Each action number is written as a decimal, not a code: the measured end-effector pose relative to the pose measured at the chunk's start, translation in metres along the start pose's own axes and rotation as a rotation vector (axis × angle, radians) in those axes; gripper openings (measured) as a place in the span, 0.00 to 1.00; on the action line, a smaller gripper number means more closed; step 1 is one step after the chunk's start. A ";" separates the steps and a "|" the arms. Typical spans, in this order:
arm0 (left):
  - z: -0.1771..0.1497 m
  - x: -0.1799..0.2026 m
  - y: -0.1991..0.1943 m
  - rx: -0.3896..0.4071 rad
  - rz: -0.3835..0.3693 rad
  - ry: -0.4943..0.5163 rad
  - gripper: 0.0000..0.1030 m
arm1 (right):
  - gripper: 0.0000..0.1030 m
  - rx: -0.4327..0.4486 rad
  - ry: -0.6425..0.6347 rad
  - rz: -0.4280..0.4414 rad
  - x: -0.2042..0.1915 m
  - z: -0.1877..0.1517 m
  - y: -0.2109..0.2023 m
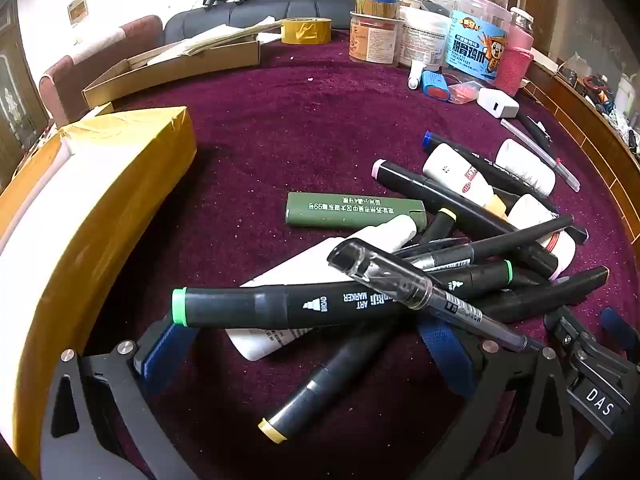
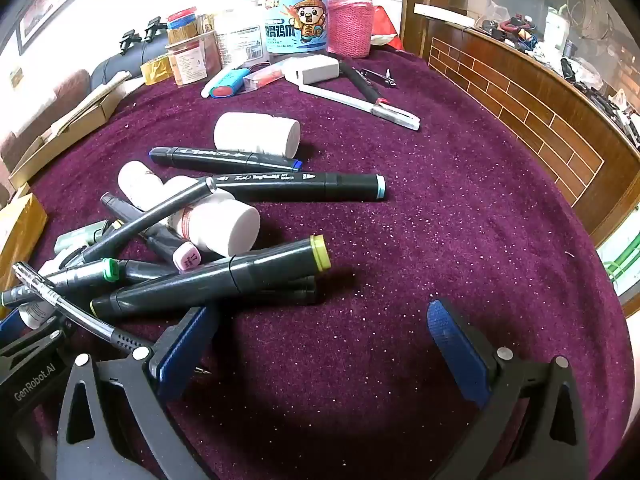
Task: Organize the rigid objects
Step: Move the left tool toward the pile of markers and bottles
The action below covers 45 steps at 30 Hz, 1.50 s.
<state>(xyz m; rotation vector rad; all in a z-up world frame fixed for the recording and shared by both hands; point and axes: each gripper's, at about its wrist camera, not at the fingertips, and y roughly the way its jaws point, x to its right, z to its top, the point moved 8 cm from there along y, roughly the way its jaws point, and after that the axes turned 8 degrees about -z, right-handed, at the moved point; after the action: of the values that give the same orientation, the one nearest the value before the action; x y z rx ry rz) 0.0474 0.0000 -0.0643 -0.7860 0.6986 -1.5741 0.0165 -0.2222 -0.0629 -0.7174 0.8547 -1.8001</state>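
Note:
A heap of black art markers, pens and white bottles lies on a purple cloth (image 2: 440,208). My left gripper (image 1: 304,344) hangs open over the heap's near end. A green-capped marker (image 1: 280,306), a yellow-capped marker (image 1: 332,380) and a white tube (image 1: 276,340) lie between its blue pads (image 1: 164,344), which press on nothing. A clear pen (image 1: 404,282) lies across the markers. My right gripper (image 2: 320,338) stands open over bare cloth, its left pad (image 2: 188,340) just beside an olive-capped marker (image 2: 224,280). A white bottle (image 2: 224,224) lies behind that marker.
A yellow taped box (image 1: 120,168) sits at the left, with a green lighter (image 1: 352,210) beside the heap. A cardboard tray (image 1: 172,64), tape roll (image 1: 306,30), jars (image 1: 476,40) and a white charger (image 2: 316,70) crowd the back. A wooden rim (image 2: 520,96) bounds the right.

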 end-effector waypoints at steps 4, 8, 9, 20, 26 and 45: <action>0.000 0.000 0.000 -0.003 -0.003 -0.003 1.00 | 0.99 -0.004 0.001 0.002 0.000 0.000 0.000; 0.000 0.000 0.000 -0.003 -0.003 -0.003 1.00 | 0.99 -0.004 0.001 0.002 0.000 0.000 0.000; 0.000 0.000 0.000 -0.003 -0.003 -0.003 1.00 | 0.99 -0.004 0.001 0.002 0.000 0.000 0.000; 0.000 0.000 0.000 -0.003 -0.002 -0.002 1.00 | 0.99 -0.003 0.000 0.000 0.000 -0.001 0.000; -0.007 0.001 -0.003 -0.083 -0.090 0.085 1.00 | 0.99 -0.003 0.002 0.004 -0.001 -0.003 0.000; -0.028 0.002 -0.019 -0.087 -0.133 0.174 1.00 | 0.90 -0.023 0.001 0.021 0.014 -0.009 -0.015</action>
<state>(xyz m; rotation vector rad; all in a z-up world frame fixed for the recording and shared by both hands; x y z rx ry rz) 0.0138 0.0006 -0.0657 -0.7790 0.8608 -1.7571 -0.0033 -0.2293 -0.0548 -0.7197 0.8820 -1.7752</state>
